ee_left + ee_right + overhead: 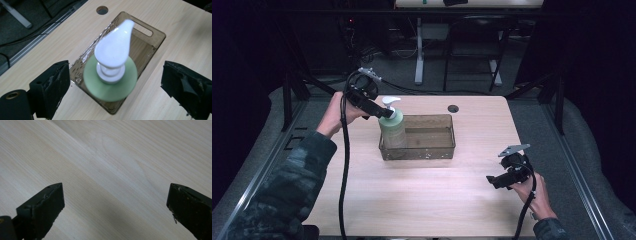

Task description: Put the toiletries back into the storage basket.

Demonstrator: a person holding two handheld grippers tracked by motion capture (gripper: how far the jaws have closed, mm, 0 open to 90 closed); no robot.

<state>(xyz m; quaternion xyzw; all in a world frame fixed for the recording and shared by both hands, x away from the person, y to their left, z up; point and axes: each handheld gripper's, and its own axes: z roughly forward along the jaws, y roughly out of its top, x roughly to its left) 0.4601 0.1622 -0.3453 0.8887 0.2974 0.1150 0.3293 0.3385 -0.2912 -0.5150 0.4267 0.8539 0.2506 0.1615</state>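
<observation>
Where overhead hides them, left tongs (112, 82) agape.

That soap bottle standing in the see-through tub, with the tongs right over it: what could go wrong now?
The left tongs are open with the tall green pump bottle between them, so a sideways nudge could tip it. It stands at the end of the tray, close to the wall. A careless squeeze might also catch the white pump head.

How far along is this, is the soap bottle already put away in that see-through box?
Seemingly yes: the green pump bottle stands upright at the left end of the clear bin. The left gripper hangs above it with its jaws wide apart on either side of the white pump, gripping nothing. The right gripper is open over bare table. What is left is probably drawing the left gripper away.
</observation>
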